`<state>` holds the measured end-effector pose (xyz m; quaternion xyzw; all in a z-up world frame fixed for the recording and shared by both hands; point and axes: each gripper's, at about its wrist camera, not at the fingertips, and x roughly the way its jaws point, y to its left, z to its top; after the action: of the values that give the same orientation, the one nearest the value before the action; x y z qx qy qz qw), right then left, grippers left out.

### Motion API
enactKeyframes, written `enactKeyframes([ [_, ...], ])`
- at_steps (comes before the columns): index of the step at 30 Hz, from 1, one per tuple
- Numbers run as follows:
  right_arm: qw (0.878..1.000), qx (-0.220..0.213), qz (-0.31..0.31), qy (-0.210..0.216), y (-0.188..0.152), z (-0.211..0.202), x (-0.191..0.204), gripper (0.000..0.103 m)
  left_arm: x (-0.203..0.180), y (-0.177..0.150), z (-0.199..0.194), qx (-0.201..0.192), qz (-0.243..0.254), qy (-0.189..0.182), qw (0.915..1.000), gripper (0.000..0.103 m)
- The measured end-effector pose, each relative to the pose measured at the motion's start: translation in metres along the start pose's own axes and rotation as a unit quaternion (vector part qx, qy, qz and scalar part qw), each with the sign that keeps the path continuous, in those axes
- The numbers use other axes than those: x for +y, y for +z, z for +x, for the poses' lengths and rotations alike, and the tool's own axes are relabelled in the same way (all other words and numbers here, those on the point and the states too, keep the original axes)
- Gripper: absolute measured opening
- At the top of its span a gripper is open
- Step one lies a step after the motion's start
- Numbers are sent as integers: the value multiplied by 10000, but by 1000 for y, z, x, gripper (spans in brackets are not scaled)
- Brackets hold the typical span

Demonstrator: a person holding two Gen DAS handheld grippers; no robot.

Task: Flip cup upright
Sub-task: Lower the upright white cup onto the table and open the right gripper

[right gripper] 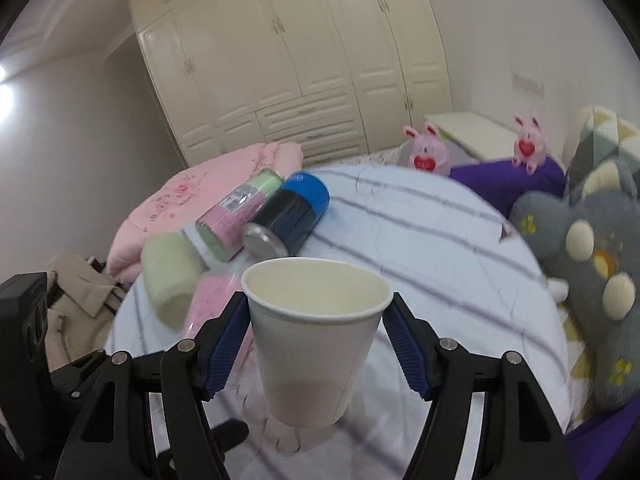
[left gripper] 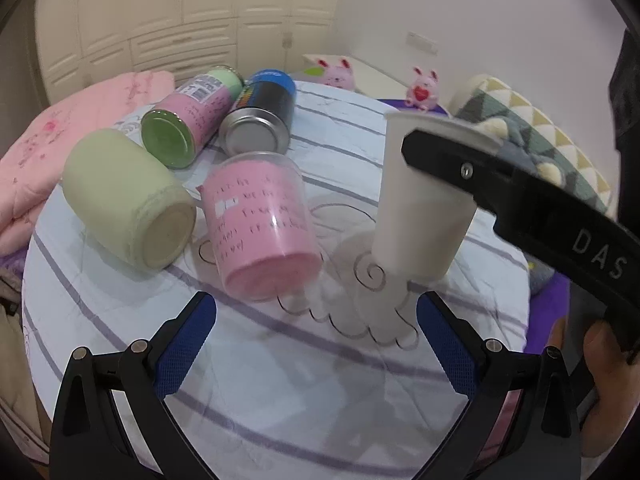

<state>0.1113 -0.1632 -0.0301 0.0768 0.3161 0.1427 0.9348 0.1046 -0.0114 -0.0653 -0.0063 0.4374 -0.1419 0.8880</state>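
A white paper cup [right gripper: 316, 340] stands upright, mouth up, between the blue pads of my right gripper [right gripper: 316, 320]; the pads touch its rim sides. In the left wrist view the same cup [left gripper: 420, 208] sits upright on or just above the striped bed sheet, with the right gripper's black finger [left gripper: 472, 168] across its upper part. My left gripper [left gripper: 316, 344] is open and empty, low over the sheet in front of the cup.
Several containers lie on their sides at the left: a pale green jar [left gripper: 124, 196], a clear jar with pink filling [left gripper: 260, 224], a pink-green can [left gripper: 188, 124] and a blue-black can [left gripper: 260, 116]. A pink quilt [left gripper: 60, 136], plush toys [right gripper: 580, 248] and a wardrobe surround the sheet.
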Motion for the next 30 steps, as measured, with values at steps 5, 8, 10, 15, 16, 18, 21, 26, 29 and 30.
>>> enactKeyframes([
  [5,9980,-258,-544,-201,10,11,11,69,7,0,7,66,-175,124,9997,102],
  [8,9973,-305,-650,-166,6,16,16,69,13,-4,9,52,-254,322,9991,102],
  [10,9968,-252,-724,-212,2,19,20,69,16,-7,10,59,-307,383,9988,102],
  [15,9967,-205,-744,-260,-10,17,23,69,21,-14,9,52,-387,429,9983,102],
  [16,9971,-173,-698,-230,-12,17,22,69,22,-15,9,42,-395,434,9983,102],
  [18,9978,-126,-622,-215,-17,15,19,70,22,-18,7,8,-411,447,9982,102],
  [21,9982,-103,-567,-194,-23,11,17,70,22,-19,7,35,-403,482,9980,102],
  [26,9980,-144,-604,-117,-28,1,19,82,21,-22,1,-33,-400,519,9978,102],
  [29,9983,-212,-543,38,-29,-8,17,82,19,-24,-4,-91,-406,568,9975,102],
  [30,9984,-231,-510,79,-29,-10,16,82,18,-25,-6,-120,-415,570,9974,102],
])
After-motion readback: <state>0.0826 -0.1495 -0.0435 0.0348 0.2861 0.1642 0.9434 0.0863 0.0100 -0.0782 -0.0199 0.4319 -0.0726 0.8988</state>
